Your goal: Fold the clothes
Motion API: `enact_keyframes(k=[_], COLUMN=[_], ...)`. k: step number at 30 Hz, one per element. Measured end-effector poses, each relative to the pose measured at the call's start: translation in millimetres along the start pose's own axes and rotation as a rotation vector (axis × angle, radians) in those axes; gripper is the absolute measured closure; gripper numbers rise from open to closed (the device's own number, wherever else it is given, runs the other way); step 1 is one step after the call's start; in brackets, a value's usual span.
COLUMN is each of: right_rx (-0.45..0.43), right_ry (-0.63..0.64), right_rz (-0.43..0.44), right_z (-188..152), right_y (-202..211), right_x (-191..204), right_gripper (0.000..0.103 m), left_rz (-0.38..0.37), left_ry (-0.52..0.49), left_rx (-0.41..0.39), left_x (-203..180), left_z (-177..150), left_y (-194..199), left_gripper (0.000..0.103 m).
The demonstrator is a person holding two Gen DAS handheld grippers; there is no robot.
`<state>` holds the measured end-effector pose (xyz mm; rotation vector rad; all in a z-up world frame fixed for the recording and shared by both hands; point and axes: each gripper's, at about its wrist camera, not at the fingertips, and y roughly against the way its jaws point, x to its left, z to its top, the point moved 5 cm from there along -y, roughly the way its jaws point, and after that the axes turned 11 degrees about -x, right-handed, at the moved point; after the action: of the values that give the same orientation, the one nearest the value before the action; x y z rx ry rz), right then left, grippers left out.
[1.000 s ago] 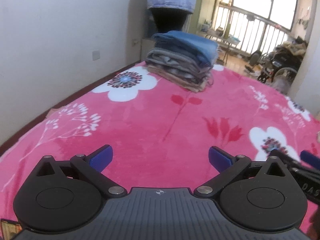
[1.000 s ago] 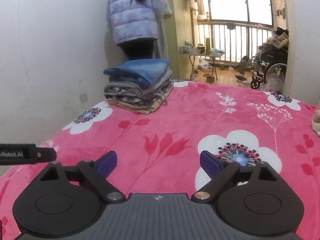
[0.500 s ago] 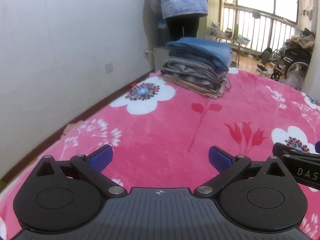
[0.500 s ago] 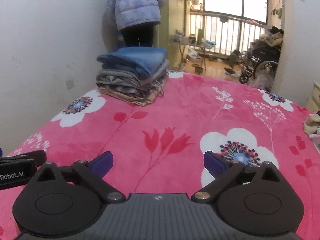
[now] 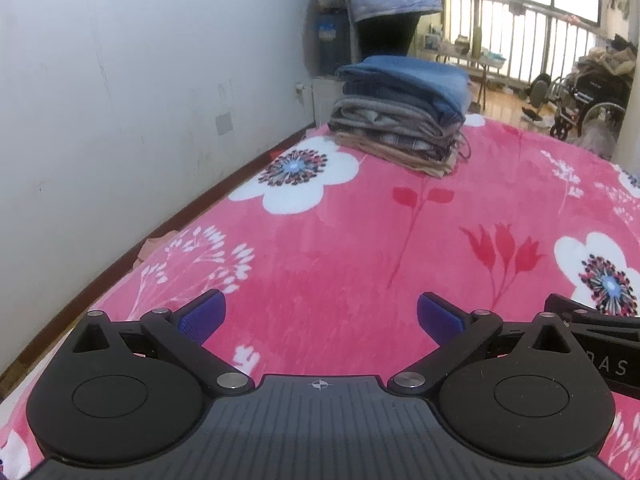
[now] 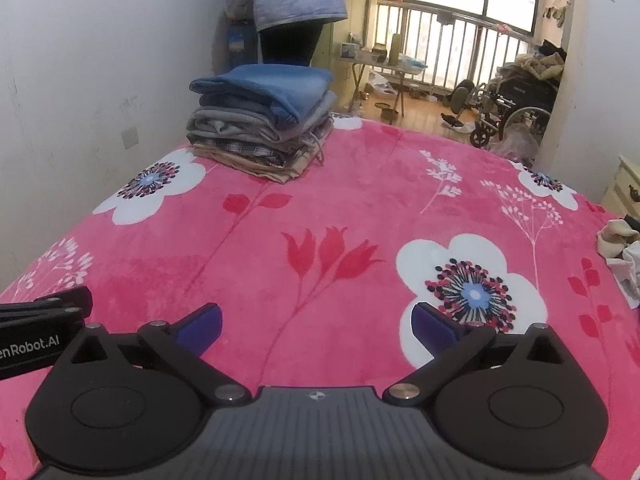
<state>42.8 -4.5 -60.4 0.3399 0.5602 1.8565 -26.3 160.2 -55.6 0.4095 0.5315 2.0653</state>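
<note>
Where the frame's right edge cuts it, a pale crumpled garment heap (image 6: 622,254) is hard to read; the folded stack of blue, grey and plaid clothes (image 6: 262,120) runs lengthwise toward the white wall (image 6: 100,80). Both the left claw (image 5: 319,318) and the right claw (image 6: 316,326) gape wide, empty, above the pink flowered bed blanket (image 6: 360,208).

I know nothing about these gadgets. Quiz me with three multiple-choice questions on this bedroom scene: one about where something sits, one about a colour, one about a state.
1. Where is the stack of folded clothes?
A. At the far end of the bed, near the wall
B. Between the gripper fingers
C. On the floor by the wheelchair

2. What colour is the top garment on the stack?
A. Pink
B. Blue
C. White

3. How does the right gripper stand?
A. Shut on a shirt
B. Shut with nothing in it
C. Open, with nothing between its fingers

Answers:
1. A, since the stack rests on the pink blanket far ahead of both grippers, beside the white wall.
2. B, since a blue folded piece lies over the grey and checked layers.
3. C, since its blue fingertips stand wide apart and only blanket shows between them.
</note>
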Motion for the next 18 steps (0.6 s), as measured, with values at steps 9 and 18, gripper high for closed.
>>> enact_keyframes(k=[9, 18], right_rx=[0.035, 0.039], right_ry=[-0.010, -0.007], right_rz=[-0.011, -0.020], right_z=[-4.5, -6.0], right_y=[-5.4, -5.6], right_x=[3.1, 3.6], right_gripper=[0.000, 0.000], left_rz=[0.013, 0.007], left_ry=[0.005, -0.004], left_rx=[0.001, -0.009], left_x=[4.0, 3.6], left_z=[-0.2, 0.6], left_y=[-1.8, -0.4], left_gripper=[0.000, 0.000])
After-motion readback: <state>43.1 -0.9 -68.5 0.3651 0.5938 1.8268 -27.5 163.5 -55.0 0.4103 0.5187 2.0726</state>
